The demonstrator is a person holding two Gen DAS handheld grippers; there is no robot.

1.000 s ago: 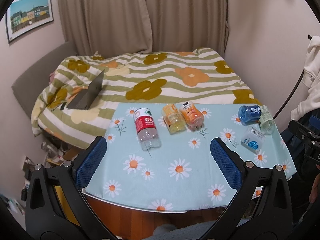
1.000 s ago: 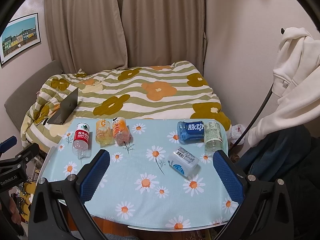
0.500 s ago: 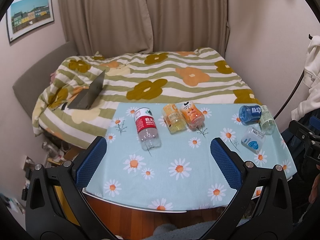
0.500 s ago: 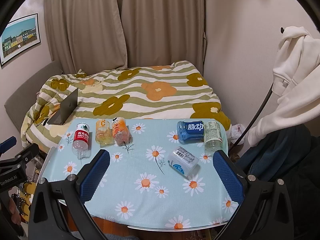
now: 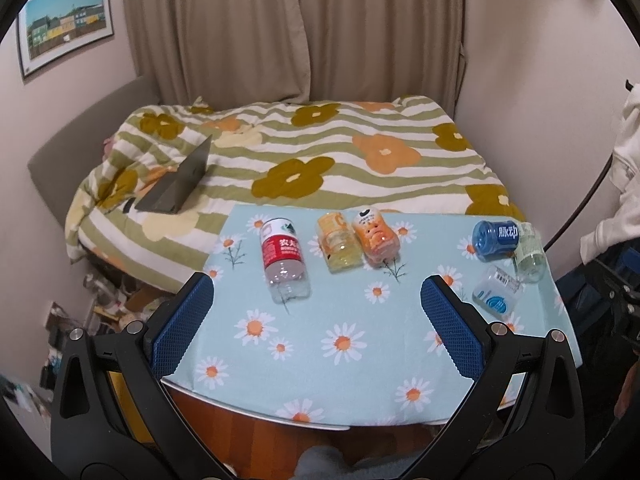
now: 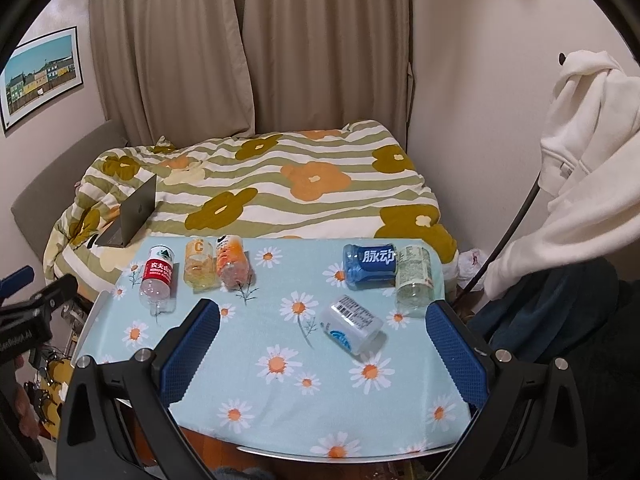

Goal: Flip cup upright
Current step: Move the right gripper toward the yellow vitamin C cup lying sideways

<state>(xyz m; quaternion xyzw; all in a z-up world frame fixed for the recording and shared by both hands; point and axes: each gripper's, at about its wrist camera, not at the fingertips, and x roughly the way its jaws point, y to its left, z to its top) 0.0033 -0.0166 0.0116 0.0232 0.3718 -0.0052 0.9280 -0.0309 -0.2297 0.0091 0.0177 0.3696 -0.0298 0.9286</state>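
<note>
Since all six cups lie toppled on the desk [image 6: 256,404], nothing is flipped yet. Both hand-held grippers, left [image 5: 316,320] and right [image 6: 322,344], hover spread wide and empty, likely to straddle one.

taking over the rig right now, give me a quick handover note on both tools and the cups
Left tool: open, holding nothing, hovering above the near edge of the table.
Right tool: open, holding nothing, also above the near edge.
Six cut-bottle cups, all lying on their sides on the daisy cloth. Left group: red-label cup, yellow cup, orange cup. Right group: blue cup, pale green cup, and the white barcode cup, which is nearest the right tool.
Done: nothing, no cup is upright.
Left: stand the cups up; neither tool has touched one.
</note>
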